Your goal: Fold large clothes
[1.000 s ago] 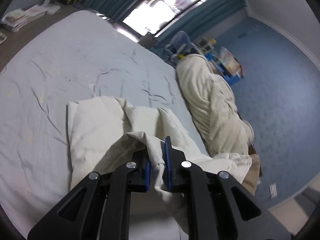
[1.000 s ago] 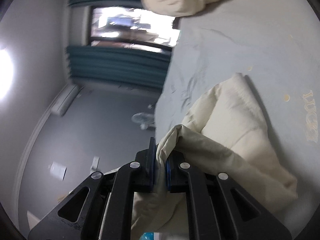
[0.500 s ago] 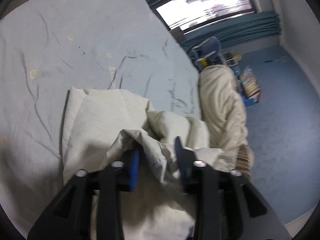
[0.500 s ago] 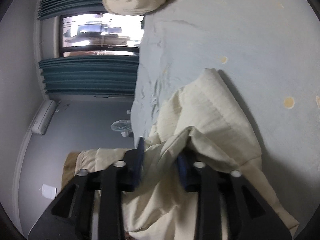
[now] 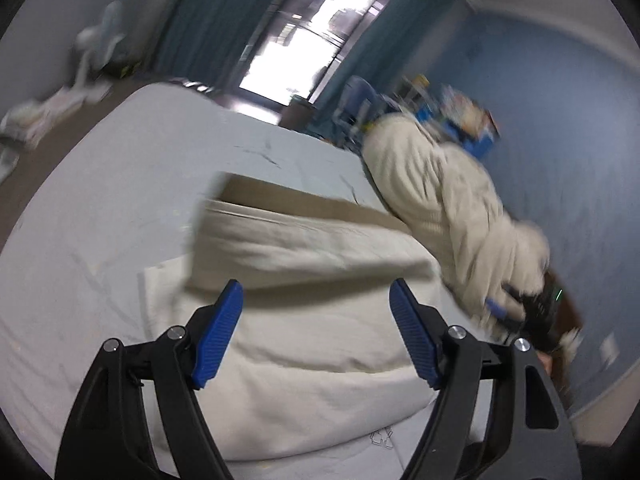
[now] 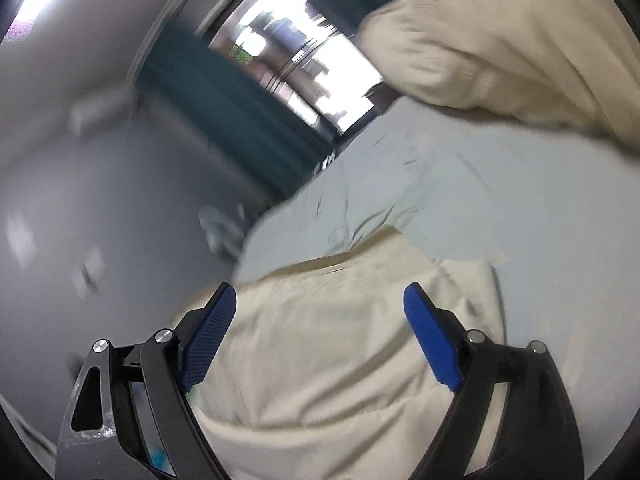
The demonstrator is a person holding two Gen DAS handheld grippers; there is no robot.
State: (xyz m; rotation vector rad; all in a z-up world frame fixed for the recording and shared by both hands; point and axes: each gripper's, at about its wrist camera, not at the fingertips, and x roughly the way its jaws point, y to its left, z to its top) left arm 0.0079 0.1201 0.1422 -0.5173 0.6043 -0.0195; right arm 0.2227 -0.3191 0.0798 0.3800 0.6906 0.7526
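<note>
Left gripper [image 5: 316, 300]: jaws have just been opening, now spread wide, nothing pinched between them.
Right gripper [image 6: 320, 300]: jaws have just been opening too, gaping wide, cloth lying loose beyond them.
Cream garment [image 5: 320, 344]: bunched on the bed, just ahead of both grippers.
Bed [image 5: 120, 184]: pale blue sheet, wrinkled.
Sleeve [image 5: 448, 208]: cream, at the bed's right edge.
Window [image 5: 312, 36]: bright, teal curtains.
</note>
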